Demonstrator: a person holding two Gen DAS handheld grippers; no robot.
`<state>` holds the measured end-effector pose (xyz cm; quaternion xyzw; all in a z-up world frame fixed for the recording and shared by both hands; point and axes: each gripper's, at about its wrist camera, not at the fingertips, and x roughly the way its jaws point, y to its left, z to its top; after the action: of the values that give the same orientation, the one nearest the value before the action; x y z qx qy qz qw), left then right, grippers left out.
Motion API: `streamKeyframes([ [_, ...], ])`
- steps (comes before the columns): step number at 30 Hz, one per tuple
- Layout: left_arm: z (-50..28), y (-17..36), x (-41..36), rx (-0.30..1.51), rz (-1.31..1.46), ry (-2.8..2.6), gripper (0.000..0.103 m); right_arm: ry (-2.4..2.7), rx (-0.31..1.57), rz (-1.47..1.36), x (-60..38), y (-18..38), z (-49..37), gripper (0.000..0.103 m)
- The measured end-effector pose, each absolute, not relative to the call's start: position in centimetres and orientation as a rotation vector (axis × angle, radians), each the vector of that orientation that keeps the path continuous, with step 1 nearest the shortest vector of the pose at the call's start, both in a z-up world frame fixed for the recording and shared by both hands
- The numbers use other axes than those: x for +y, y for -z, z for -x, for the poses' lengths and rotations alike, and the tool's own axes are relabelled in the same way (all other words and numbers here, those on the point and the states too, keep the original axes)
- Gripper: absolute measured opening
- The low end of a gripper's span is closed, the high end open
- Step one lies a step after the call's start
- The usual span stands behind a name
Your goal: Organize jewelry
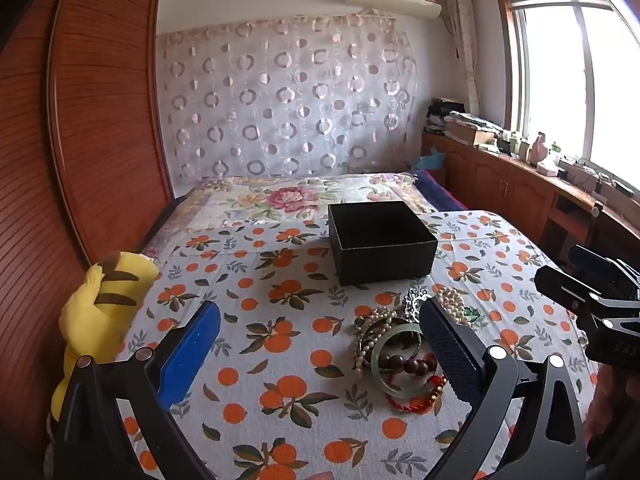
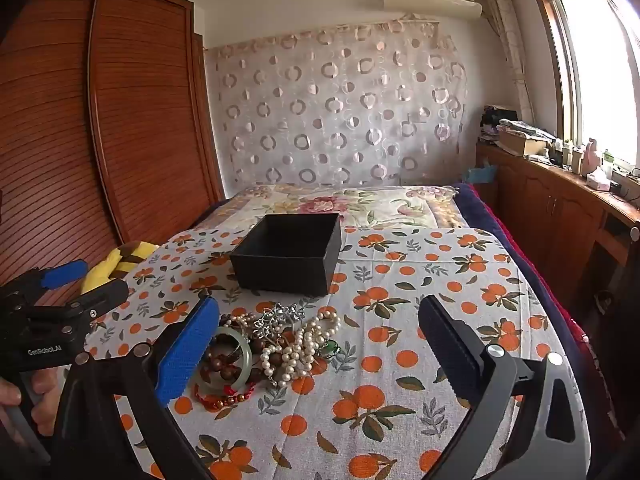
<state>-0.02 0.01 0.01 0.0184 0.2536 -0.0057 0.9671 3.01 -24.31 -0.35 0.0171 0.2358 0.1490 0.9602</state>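
Note:
A tangled jewelry pile (image 2: 276, 344) lies on the orange-print cloth (image 2: 400, 320): a pale green bangle (image 2: 247, 354), pearl strands (image 2: 298, 346), brown wooden beads (image 2: 220, 364), a red cord bracelet (image 2: 224, 398) and a silver piece (image 2: 280, 316). Just behind it stands an open, empty black box (image 2: 288, 256). My right gripper (image 2: 320, 304) is open, the pile by its blue left finger. In the left wrist view, my left gripper (image 1: 320, 306) is open too, with the pile (image 1: 400, 348) against its right finger and the box (image 1: 380, 240) ahead. Neither holds anything.
A yellow striped plush toy (image 1: 100, 312) lies at the bed's left edge by the wooden wardrobe (image 1: 80, 140). A cluttered low cabinet (image 1: 520, 184) runs under the window on the right. The right gripper (image 1: 560, 266) shows at the left wrist view's right edge. A hand (image 2: 24, 392) holds the left gripper (image 2: 106, 276).

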Motion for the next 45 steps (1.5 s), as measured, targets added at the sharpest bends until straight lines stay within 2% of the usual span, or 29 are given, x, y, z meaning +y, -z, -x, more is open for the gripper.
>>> streamKeyframes([
  [45, 0.33, -0.48, 0.28, 0.487, -0.03, 0.008, 0.097, -0.303, 0.469, -0.036, -24.32, 0.19, -2.74, 0.101],
])
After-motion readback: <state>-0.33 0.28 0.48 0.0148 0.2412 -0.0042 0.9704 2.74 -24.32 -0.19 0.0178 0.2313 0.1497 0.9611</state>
